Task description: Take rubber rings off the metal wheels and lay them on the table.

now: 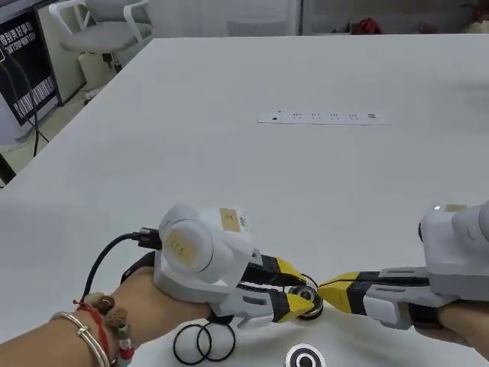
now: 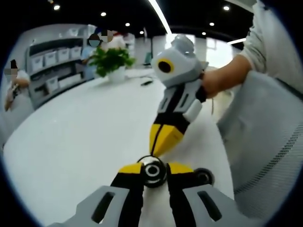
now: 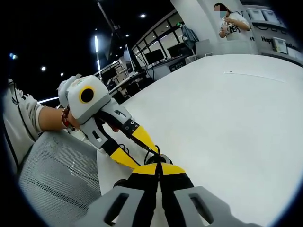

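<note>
Head view: wheel (image 1: 306, 294) clamped in left hand-held gripper (image 1: 303, 290).

Two black rubber rings (image 1: 204, 342) lie flat, overlapping, near a metal wheel (image 1: 305, 358) lying flat.

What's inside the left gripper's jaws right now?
A metal wheel, clamped in the left gripper. The right gripper's shut tips cover its far edge, so whether they pinch a rubber ring cannot be seen.
</note>
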{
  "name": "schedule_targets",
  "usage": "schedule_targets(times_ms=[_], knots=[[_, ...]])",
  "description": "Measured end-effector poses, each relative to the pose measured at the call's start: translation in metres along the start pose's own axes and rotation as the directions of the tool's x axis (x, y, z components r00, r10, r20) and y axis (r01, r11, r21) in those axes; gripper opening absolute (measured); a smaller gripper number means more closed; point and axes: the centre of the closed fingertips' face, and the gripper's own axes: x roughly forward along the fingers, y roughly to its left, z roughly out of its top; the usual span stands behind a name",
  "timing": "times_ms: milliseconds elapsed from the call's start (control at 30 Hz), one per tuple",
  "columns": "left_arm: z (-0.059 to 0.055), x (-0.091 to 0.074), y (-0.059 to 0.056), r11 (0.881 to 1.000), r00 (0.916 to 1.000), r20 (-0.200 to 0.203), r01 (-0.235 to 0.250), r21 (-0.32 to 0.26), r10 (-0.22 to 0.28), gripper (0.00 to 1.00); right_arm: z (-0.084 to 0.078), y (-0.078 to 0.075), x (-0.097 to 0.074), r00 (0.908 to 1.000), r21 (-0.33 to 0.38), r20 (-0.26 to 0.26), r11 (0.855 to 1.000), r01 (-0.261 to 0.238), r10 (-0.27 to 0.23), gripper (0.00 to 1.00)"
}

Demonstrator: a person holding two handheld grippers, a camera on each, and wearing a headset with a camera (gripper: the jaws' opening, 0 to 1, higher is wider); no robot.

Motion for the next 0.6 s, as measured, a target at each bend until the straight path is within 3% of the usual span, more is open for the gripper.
schedule_targets(times_ms=[167,400,600], knots=[[0.019,-0.02,-0.001,1.0,0.9996,0.023,0.014,-0.003,-0.014,0.32,0.009,0.002,-0.013,0.9997,-0.01,0.019,1.0,0.015,-0.015,0.0],[0.047,-0.06,-0.003,1.0,0.9978,0.066,-0.006,0.023,0.005,0.47,0.018,0.008,-0.043,0.9972,-0.006,0.058,0.999,0.048,-0.047,0.0],[0.054,-0.099,-0.005,0.998,0.9934,0.1,-0.06,0.033,0.057,0.6,0.028,0.023,-0.07,0.9916,0.008,0.104,0.997,0.076,-0.076,0.0]])
